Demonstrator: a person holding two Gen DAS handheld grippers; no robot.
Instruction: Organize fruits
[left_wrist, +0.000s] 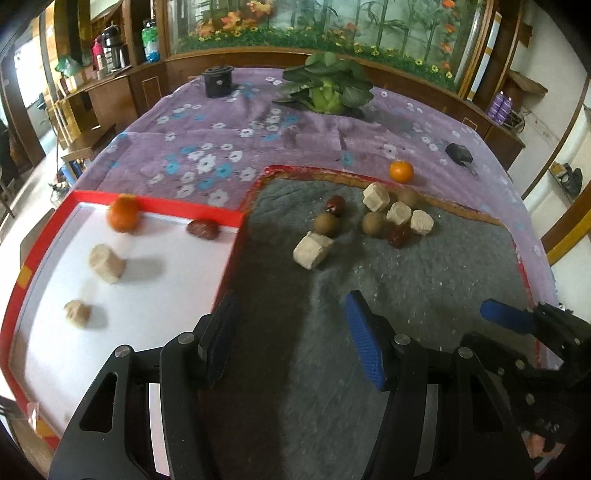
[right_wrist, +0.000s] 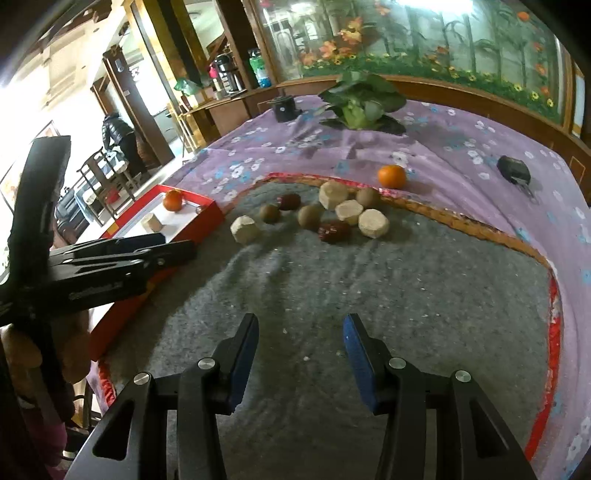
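Note:
A red-rimmed white tray at left holds an orange, a red date and two beige chunks. On the grey mat lies a cluster of beige chunks, brown round fruits and red dates; it also shows in the right wrist view. Another orange sits on the purple cloth past the mat. My left gripper is open and empty over the mat beside the tray. My right gripper is open and empty over the mat.
The purple floral cloth covers the table. A leafy green vegetable, a black cup and a black key fob lie at the far side. The left gripper's body shows left in the right wrist view.

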